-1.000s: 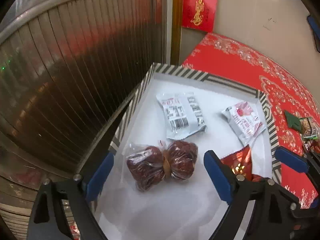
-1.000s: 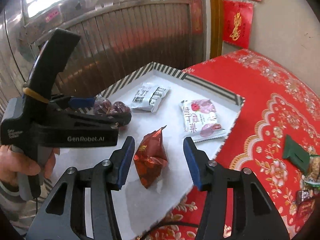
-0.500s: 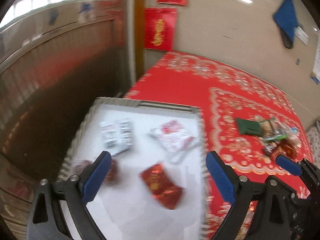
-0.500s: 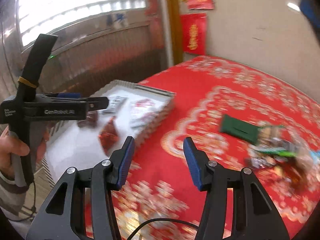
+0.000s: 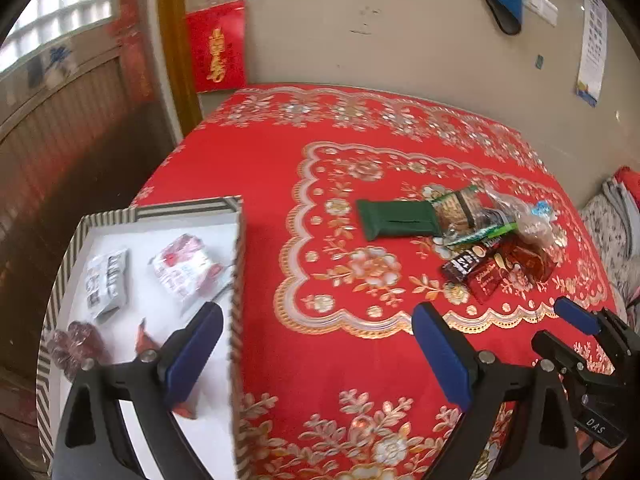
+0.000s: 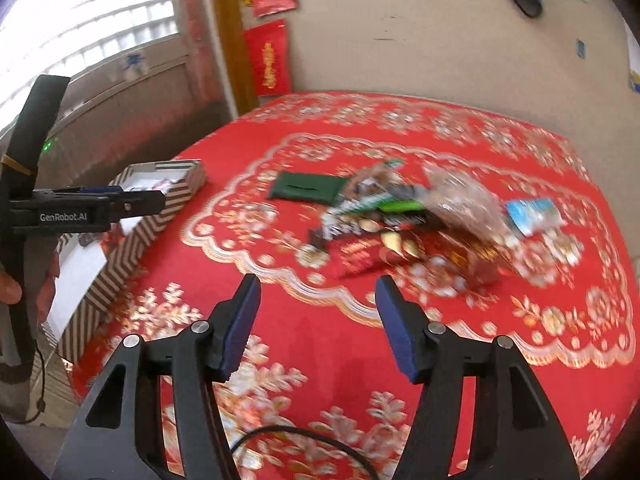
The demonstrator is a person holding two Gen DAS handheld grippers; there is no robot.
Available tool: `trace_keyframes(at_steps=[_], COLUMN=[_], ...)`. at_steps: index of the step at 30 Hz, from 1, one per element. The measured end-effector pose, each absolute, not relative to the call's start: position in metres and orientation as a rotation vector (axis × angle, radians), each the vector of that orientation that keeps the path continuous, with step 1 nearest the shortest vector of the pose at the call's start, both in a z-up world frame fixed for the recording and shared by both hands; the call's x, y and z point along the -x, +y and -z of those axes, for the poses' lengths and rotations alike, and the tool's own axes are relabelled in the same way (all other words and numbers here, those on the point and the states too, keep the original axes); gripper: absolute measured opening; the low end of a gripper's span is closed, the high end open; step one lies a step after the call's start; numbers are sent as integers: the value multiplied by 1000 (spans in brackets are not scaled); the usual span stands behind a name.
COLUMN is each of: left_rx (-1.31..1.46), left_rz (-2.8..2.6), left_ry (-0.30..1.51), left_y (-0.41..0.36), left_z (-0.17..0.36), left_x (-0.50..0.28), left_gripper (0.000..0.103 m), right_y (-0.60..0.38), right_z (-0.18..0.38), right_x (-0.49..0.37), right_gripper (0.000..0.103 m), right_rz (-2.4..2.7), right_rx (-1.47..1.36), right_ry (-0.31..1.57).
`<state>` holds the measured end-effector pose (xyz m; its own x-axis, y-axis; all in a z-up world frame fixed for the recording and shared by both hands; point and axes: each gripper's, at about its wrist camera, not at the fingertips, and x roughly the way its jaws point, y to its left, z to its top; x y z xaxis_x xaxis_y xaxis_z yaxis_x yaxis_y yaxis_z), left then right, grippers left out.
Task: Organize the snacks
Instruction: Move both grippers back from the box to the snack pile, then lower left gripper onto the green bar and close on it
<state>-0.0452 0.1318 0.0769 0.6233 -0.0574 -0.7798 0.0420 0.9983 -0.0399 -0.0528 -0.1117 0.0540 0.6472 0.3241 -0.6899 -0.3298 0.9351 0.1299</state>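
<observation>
Two tongs — left tongs (image 5: 316,344) spread, empty; right tongs (image 6: 318,320) opening, nothing between. Striped tray (image 5: 239,248), near left on the desk (image 5: 256,184), holds four snack packets. Farther right — loose snack pile (image 5: 480,240), uncounted.

Beige wall (image 5: 360,20), bright window (image 6: 80,20).

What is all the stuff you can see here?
tray: one, striped rim, white inside, table's left edge
packets in tray: four; grey-white, pink-white, dark red, red
snack pile: one heap, mixed colours, on the cloth right of the tray
green packet: one, dark green, left end of pile
tablecloth: one, red with gold flowers
wall hangings: red, beside the door frame
left claw: open, empty
right claw: jaws opening, empty
hand: one, holding the left claw's handle
</observation>
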Motion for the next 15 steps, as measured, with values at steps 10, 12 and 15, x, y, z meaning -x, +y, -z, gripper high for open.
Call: trace_keyframes(at_steps=[10, 12, 15], left_rx=[10, -8, -24], left_rz=[71, 43, 33], left_ry=[990, 991, 1008], left_y=[100, 95, 84], left_z=[-68, -68, -65], left_x=[-23, -41, -68], left_gripper=[97, 97, 97], right_y=[-139, -140, -142], right_z=[-55, -56, -52], right_x=[53, 53, 47], right_gripper=[60, 60, 60], right_rz=[-357, -357, -350], right_rx=[-59, -58, -60], right_ry=[765, 759, 782])
